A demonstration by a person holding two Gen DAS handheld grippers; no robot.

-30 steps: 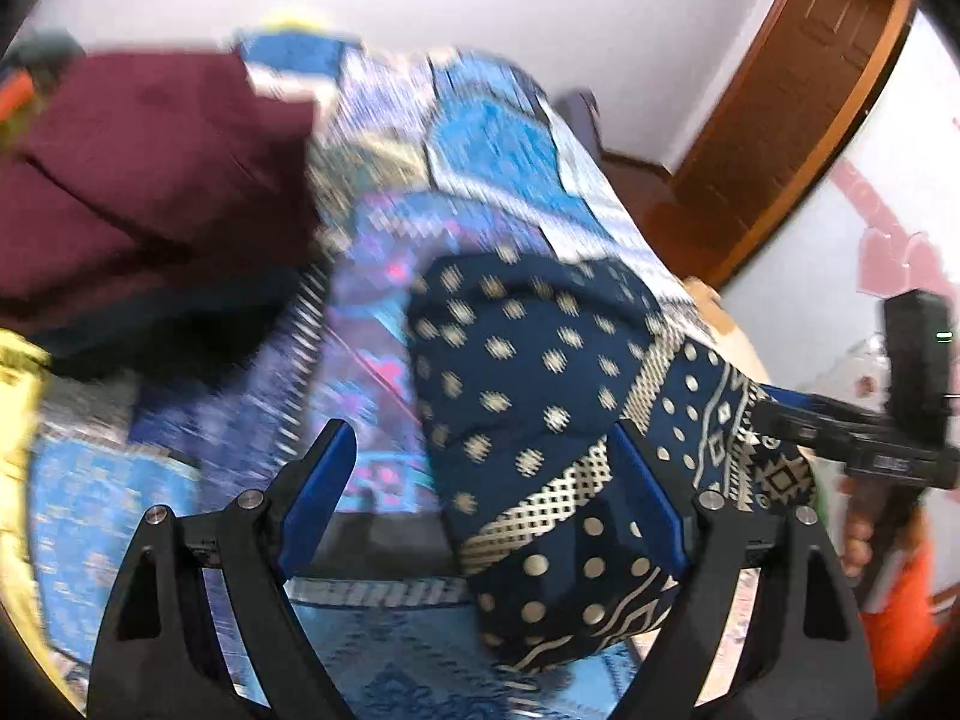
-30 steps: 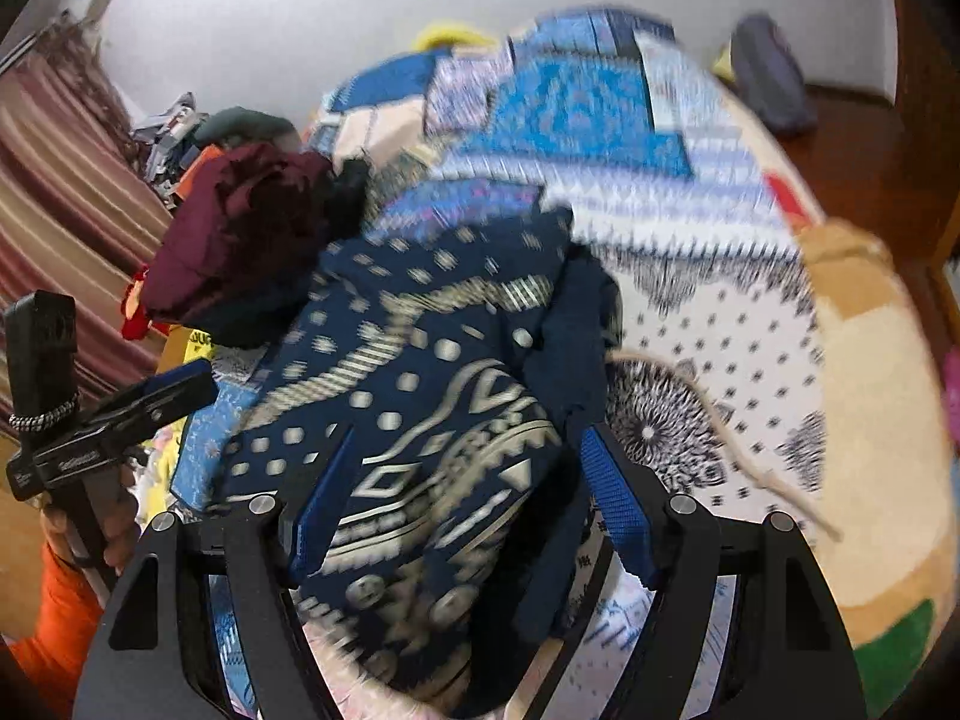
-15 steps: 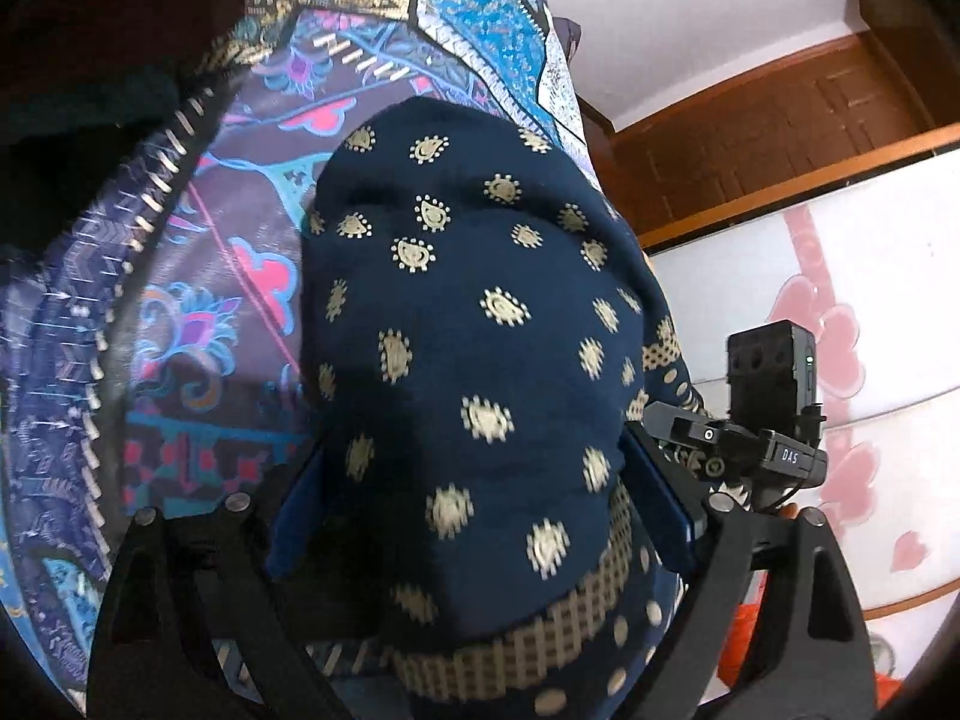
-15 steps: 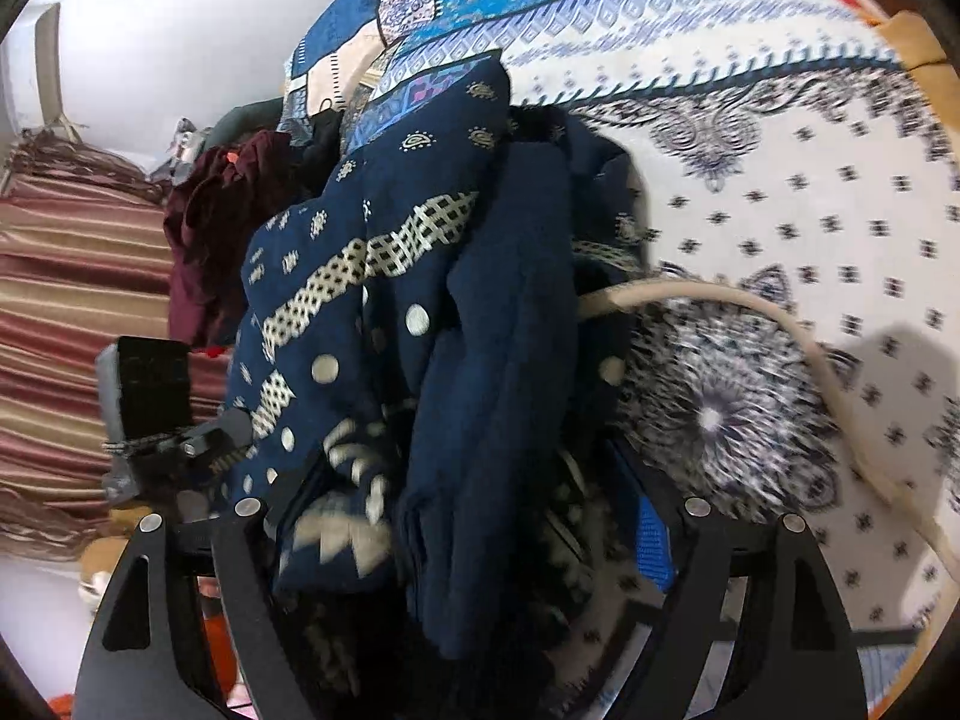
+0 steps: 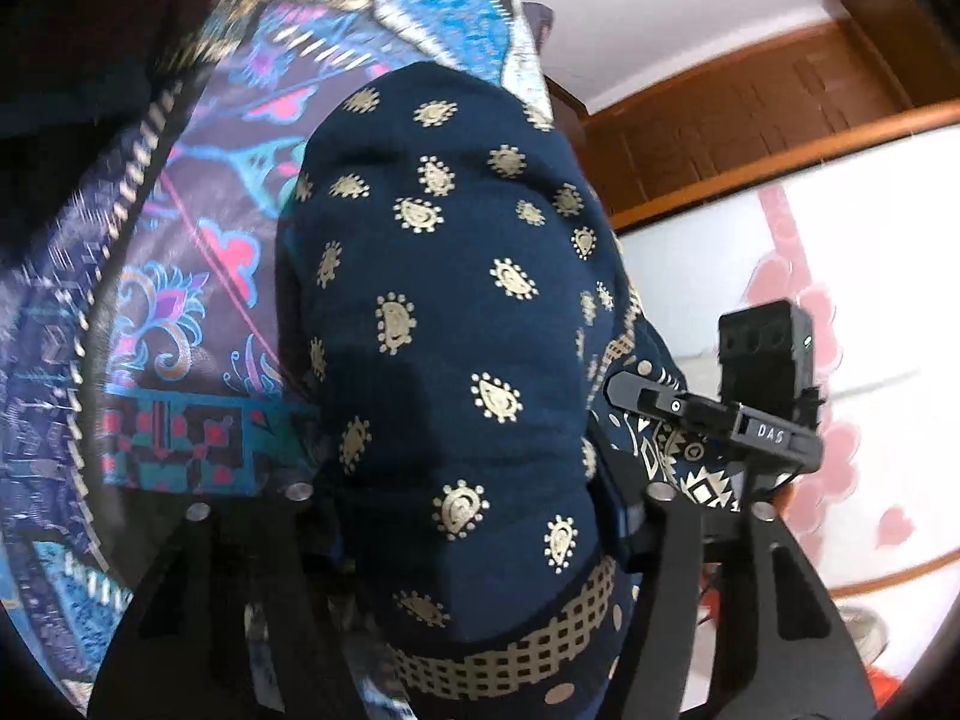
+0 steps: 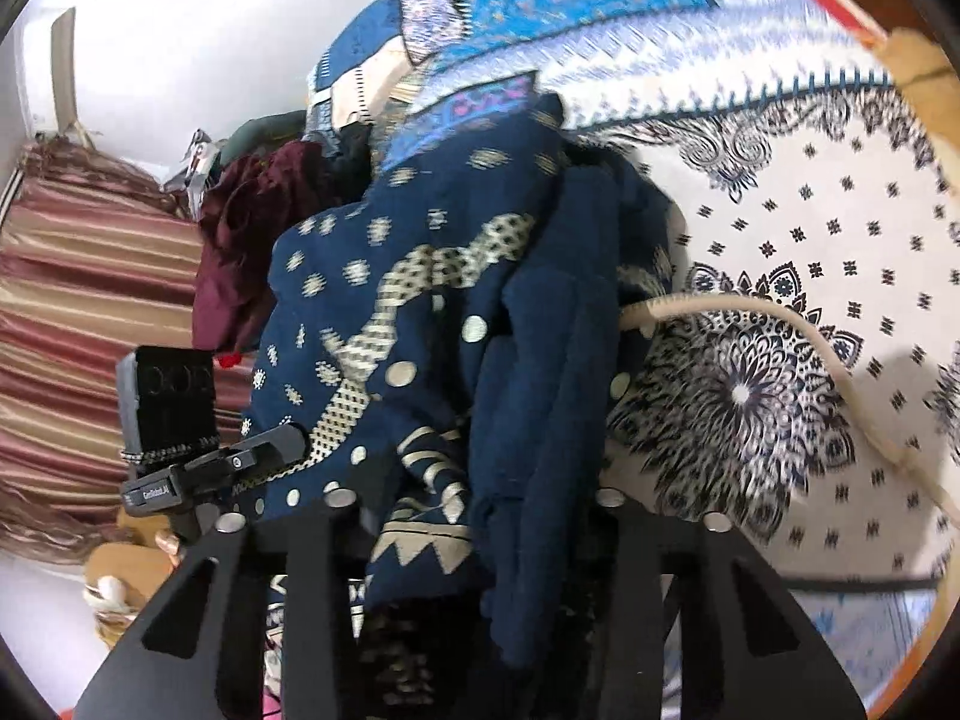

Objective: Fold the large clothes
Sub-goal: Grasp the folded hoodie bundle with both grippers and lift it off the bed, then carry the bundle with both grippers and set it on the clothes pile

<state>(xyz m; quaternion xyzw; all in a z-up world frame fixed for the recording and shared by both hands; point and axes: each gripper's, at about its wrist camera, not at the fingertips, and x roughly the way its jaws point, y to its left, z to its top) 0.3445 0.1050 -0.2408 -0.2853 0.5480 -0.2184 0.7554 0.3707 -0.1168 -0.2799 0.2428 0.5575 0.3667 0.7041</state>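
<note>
A navy garment with gold print lies bunched on the patchwork bedspread. It fills the space between the fingers of my left gripper, whose jaws stand wide with the cloth bulging between and over them. In the right wrist view the same garment fills the space between the fingers of my right gripper, and the fingertips are hidden under the cloth. Each gripper shows in the other's view, the right one and the left one, at opposite ends of the garment.
A maroon garment and other clothes are piled beside the navy one. A beige cord runs across the white-patterned part of the bedspread. A wooden door and a striped curtain border the bed.
Both grippers have dropped down and pushed into the navy garment. The blue finger pads, visible a second ago, are now buried in the cloth.
</note>
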